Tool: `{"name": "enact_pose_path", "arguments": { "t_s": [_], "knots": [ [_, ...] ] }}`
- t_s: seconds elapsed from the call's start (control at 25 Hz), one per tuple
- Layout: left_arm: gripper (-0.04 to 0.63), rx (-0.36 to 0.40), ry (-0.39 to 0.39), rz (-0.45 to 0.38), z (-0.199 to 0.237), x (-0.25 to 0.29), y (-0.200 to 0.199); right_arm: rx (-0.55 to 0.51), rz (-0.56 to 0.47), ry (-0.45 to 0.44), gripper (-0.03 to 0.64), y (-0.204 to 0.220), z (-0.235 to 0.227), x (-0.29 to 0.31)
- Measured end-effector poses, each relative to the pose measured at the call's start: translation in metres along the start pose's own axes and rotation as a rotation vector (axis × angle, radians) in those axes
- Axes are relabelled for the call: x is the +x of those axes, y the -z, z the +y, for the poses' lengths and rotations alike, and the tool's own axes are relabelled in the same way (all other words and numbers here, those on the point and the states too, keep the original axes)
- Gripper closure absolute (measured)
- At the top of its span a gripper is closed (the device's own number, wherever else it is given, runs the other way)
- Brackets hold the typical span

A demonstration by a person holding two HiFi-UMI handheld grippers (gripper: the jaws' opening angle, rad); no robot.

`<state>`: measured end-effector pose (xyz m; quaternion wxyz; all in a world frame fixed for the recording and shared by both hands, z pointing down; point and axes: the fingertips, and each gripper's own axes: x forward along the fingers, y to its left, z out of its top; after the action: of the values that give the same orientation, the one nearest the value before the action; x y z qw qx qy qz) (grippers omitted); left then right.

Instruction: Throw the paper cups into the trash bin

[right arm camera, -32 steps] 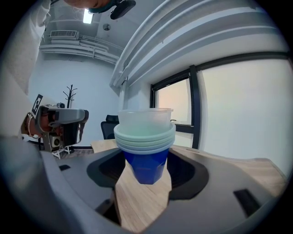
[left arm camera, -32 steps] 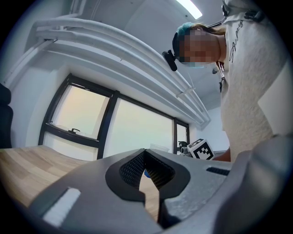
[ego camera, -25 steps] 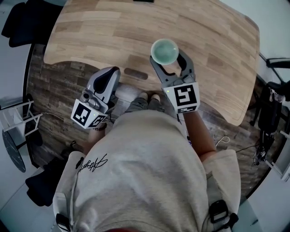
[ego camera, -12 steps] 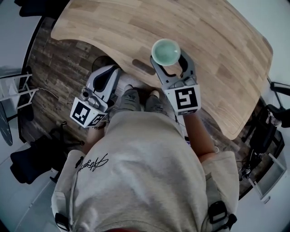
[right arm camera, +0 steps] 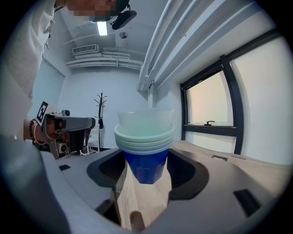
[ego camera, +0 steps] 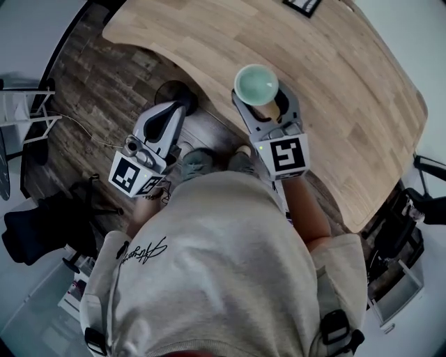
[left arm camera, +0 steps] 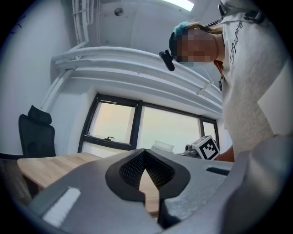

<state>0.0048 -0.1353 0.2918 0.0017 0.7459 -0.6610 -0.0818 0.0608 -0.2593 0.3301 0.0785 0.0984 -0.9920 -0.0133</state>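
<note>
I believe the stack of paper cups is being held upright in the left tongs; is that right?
Not quite: the stack of paper cups is held upright in the right tongs, as the right gripper view shows; the left tongs are shut on nothing.

From the head view we see only the mouth of the paper cups [ego camera: 256, 84]; their sides hide beneath it, and we cannot count them there. The table [ego camera: 348, 84] and a dark flat item [ego camera: 301, 5] run off the top edge.

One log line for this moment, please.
right gripper: shut on paper cup stack, upright | left gripper: shut, empty | stack position: above wooden table
</note>
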Motion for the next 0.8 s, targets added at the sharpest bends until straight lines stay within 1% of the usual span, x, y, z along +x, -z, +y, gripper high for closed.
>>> {"name": "enact_pose_path", "arguments": {
  "t_s": [0.12,0.28,0.6,0.8],
  "knots": [
    [0.592,0.008,-0.034,-0.004,0.02,-0.025,-0.008,-0.008,-0.012,-0.023,0.328,-0.007,0.024,0.02],
    [0.592,0.012,-0.063,-0.002,0.048,-0.06,-0.016,-0.034,0.027,-0.061,0.328,-0.015,0.062,0.046],
    [0.592,0.026,-0.108,-0.003,0.098,-0.117,-0.031,-0.034,0.013,-0.134,0.328,-0.027,0.127,0.101],
    [0.592,0.021,-0.144,-0.009,0.127,-0.152,-0.035,-0.043,0.005,-0.164,0.328,-0.034,0.164,0.13]
  ]
}}
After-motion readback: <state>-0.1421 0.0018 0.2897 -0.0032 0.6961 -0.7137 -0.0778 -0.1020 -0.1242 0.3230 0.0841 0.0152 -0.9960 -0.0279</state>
